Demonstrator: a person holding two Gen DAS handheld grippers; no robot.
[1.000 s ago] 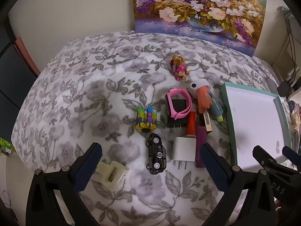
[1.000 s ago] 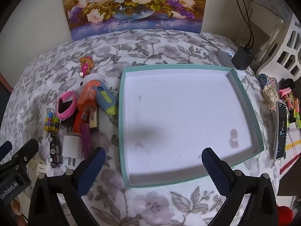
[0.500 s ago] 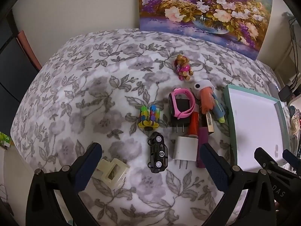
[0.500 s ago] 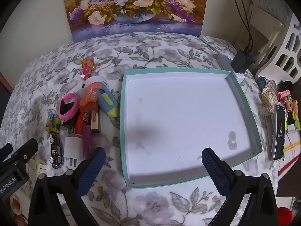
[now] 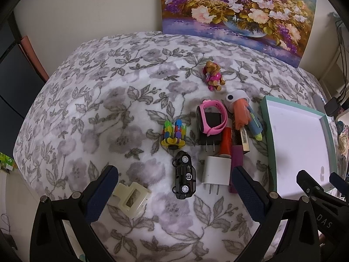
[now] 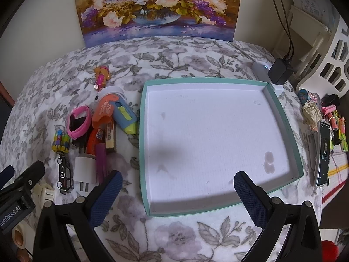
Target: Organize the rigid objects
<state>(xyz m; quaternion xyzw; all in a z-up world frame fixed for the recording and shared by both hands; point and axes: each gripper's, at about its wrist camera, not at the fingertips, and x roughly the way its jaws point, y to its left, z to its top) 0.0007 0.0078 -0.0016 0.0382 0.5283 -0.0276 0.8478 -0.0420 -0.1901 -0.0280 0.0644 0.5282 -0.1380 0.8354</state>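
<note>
Both tongs spread wide, holding nothing. Left gripper hovers over the black toy car, nose-to-tail along the approach axis, mid-bedspread. Right gripper sits over the teal tray at the right edge. Left is nearer.

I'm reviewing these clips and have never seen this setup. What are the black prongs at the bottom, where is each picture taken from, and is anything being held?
No robot here: a person carries a handheld claw in each hand, each with a fisheye camera looking along its fingers. The left claw hangs open over the clutter: a black toy car, a white charger, a cream clip and a pink watch. The right claw hangs open over the teal tray, which holds nothing. Both claws are empty. Everything rests on a floral cloth.
</note>
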